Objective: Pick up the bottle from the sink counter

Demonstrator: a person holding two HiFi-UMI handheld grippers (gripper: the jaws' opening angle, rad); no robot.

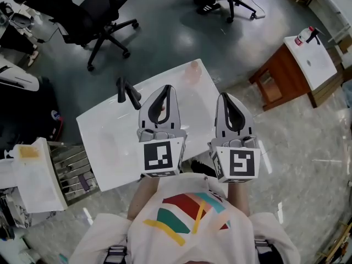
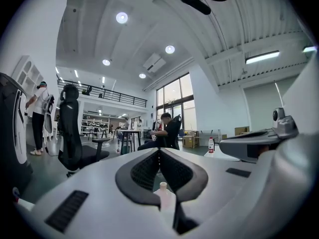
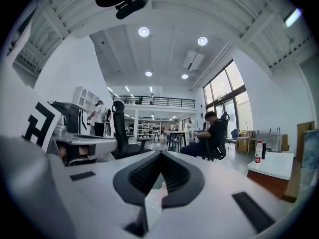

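A pale, translucent bottle (image 1: 192,70) stands near the far edge of the white sink counter (image 1: 104,136). My left gripper (image 1: 166,87) hovers over the counter with its jaws shut and empty, its tips a little short of the bottle and to its left. My right gripper (image 1: 226,96) is beside it over the counter's right end, also shut and empty. In the left gripper view the bottle (image 2: 162,192) shows low down through the loop of the shut gripper (image 2: 159,150). The right gripper view shows only a sliver of the bottle (image 3: 159,195) below its shut gripper (image 3: 160,153).
A black faucet (image 1: 126,92) rises from the counter left of my left gripper. A second counter on a wooden cabinet (image 1: 286,76) at the right carries a red-capped bottle (image 1: 304,36). Black office chairs (image 1: 93,15) stand behind, and a metal rack (image 1: 71,169) is at the left.
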